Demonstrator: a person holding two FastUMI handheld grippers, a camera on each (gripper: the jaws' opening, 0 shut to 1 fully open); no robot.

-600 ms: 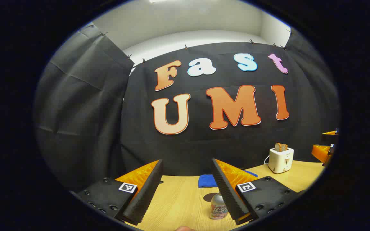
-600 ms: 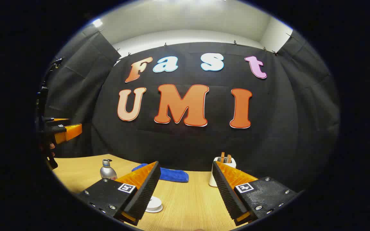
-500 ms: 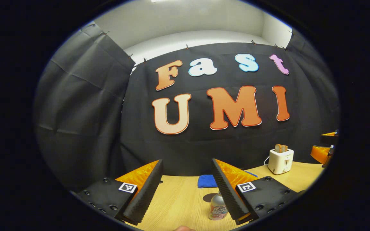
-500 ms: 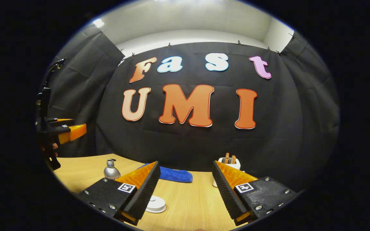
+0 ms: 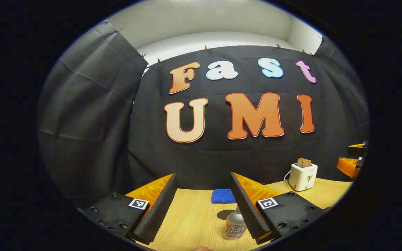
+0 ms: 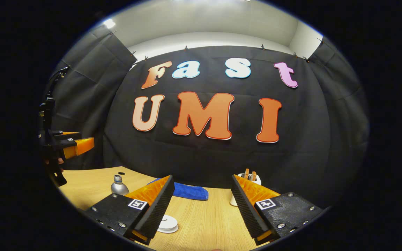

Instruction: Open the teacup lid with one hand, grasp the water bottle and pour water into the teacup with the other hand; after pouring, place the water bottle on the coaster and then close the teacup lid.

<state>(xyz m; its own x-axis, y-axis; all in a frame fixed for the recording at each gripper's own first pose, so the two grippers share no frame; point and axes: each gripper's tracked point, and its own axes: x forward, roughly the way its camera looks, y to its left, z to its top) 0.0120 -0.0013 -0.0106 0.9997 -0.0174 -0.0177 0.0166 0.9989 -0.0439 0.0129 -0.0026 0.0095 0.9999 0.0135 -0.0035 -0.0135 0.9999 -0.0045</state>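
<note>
I hold both claws above the desk (image 5: 194,223), each with its jaws spread wide and nothing between them. In the left gripper view my left claw (image 5: 201,205) looks down at the water bottle (image 5: 235,225), which stands upright at about five o'clock, partly behind the claw's right finger, with a dark round coaster (image 5: 226,214) just beyond it. In the right gripper view my right claw (image 6: 201,205) has the white teacup lid (image 6: 168,223) low at seven o'clock, tucked by the left finger; the cup under it I cannot make out. A blue cloth (image 6: 188,191) lies at twelve o'clock near the wall, a toaster (image 5: 303,176) at three o'clock. Neither thing is centred yet, I judge. To do this well, I would swing the right claw left until the lid's knob sits midway between the fingers, descend straight, and pinch only the knob, lifting vertically so the cup stays put.
</note>
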